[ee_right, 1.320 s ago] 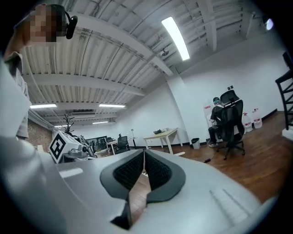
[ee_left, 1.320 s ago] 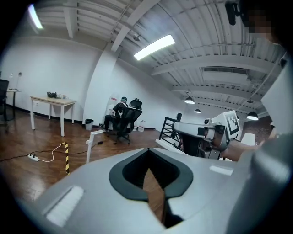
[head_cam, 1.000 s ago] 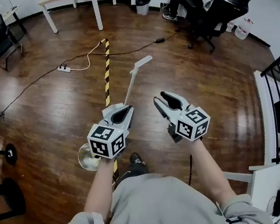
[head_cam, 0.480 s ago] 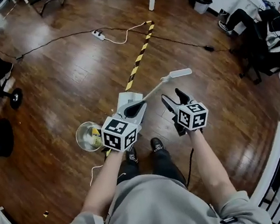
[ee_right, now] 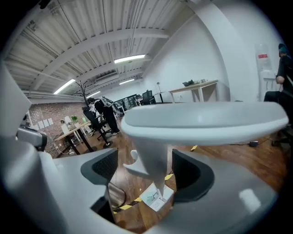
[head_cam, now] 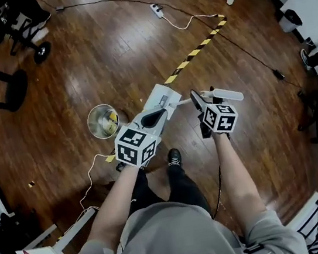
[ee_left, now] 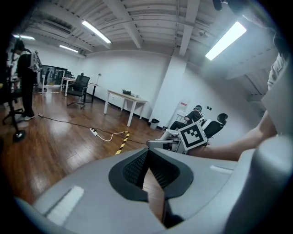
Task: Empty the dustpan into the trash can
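Closing squarely on the dustpan [head_cam: 162, 97] handle is what matters now: the pan sits on the wooden floor [head_cam: 252, 157] just ahead of your feet. Its long stem leans up between the jaws of your right tool [head_cam: 201, 94], which are opening and do not yet press it. Take the stem below the cross grip, clamp firmly before lifting, and keep the pan level on the way to the trash can [head_cam: 90, 119] just beside it. Your left tool [head_cam: 155, 116], jaws together and empty, is free to steady the pan.
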`<state>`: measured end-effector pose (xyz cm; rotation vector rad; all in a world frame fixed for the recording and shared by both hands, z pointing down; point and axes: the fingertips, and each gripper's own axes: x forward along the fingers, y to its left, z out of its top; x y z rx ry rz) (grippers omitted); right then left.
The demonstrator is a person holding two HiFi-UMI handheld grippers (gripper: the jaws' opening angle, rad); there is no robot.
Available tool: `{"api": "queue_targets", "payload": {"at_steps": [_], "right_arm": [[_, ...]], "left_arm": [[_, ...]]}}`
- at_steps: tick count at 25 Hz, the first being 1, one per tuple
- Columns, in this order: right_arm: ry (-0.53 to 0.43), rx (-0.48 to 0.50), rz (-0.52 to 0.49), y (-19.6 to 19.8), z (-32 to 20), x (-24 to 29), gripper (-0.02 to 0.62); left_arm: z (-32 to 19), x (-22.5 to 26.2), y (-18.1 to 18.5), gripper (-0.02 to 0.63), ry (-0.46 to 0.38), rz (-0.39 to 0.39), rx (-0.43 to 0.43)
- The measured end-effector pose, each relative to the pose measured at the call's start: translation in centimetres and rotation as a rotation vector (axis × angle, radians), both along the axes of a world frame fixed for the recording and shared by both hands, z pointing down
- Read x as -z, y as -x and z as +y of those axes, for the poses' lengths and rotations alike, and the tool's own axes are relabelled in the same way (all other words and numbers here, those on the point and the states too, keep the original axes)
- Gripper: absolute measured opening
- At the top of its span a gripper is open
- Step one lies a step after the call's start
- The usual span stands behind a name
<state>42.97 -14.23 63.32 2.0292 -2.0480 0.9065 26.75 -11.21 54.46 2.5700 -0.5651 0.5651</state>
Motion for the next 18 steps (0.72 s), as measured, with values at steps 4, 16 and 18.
{"api": "queue_targets", "payload": {"at_steps": [4, 16, 18], "right_arm": [[0.015, 0.041, 0.006, 0.5, -1.6, -1.2, 0.321], [-0.074, 0.158, 0.128, 3.1, -5.6, 5.5, 0.198], [-0.129, 0.188, 0.140, 4.6, -6.6, 8.8, 0.196]], "left_arm": [[-0.4, -1.1, 4.0, 0.005, 0.036, -0.033, 0.133], [-2.2, 1.5, 15.1, 0.005, -0.024, -0.056, 0.405], [-1.7, 2.0, 16.9, 0.005, -0.031, -0.060, 0.428]]}}
